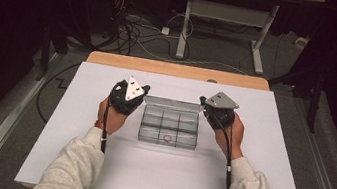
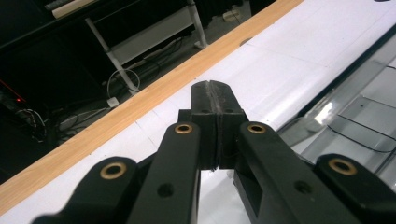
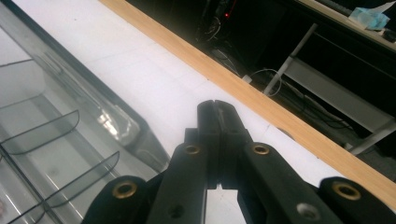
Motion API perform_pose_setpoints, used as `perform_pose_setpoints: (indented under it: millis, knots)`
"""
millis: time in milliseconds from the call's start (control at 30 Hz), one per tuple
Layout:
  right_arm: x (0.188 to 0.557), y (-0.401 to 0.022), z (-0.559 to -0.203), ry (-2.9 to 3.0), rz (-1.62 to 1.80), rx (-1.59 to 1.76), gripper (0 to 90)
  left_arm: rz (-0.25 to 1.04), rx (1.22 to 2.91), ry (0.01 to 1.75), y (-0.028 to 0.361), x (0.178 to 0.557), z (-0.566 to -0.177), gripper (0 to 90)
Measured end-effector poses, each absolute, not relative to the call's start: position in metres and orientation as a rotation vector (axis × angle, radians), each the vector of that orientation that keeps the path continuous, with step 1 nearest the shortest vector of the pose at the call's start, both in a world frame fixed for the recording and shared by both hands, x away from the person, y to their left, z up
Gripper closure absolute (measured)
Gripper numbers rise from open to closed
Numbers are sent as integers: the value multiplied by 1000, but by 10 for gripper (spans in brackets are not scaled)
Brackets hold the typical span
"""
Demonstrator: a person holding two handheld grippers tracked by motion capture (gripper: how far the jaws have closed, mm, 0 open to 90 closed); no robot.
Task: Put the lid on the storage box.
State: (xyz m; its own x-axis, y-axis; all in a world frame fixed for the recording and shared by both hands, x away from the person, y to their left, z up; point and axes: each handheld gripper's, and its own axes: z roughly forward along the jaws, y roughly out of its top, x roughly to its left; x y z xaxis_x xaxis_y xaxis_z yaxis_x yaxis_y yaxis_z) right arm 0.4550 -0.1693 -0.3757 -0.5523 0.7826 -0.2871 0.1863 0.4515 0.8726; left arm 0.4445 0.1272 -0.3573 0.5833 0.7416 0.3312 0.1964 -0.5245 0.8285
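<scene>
Both tongs are pressed together with nothing between them: the left gripper (image 1: 132, 94) hovers just beside the left end of the clear plastic compartment box (image 1: 170, 124), the right gripper (image 1: 215, 110) beside its right end. That box sits mid-table on the white sheet-covered wooden table (image 1: 154, 173), a small ring (image 1: 168, 138) in 1 near compartment.

Bright white table (image 1: 154, 173) against dark surroundings; glare on clear box (image 2: 327, 114); gripper views perhaps slightly soft.

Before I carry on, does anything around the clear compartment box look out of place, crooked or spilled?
Nothing stands out. The clear compartment box sits square on the white table, lid open, one small ring in a front compartment. Left gripper and right gripper flank it, shut and empty.
</scene>
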Motion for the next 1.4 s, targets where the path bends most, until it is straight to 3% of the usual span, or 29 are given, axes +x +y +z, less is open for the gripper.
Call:
perform_pose_setpoints:
  millis: [1400]
  knots:
    - [424,-167,-390,1964,1038,767,900,960,2056,739,124,416,-376,870]
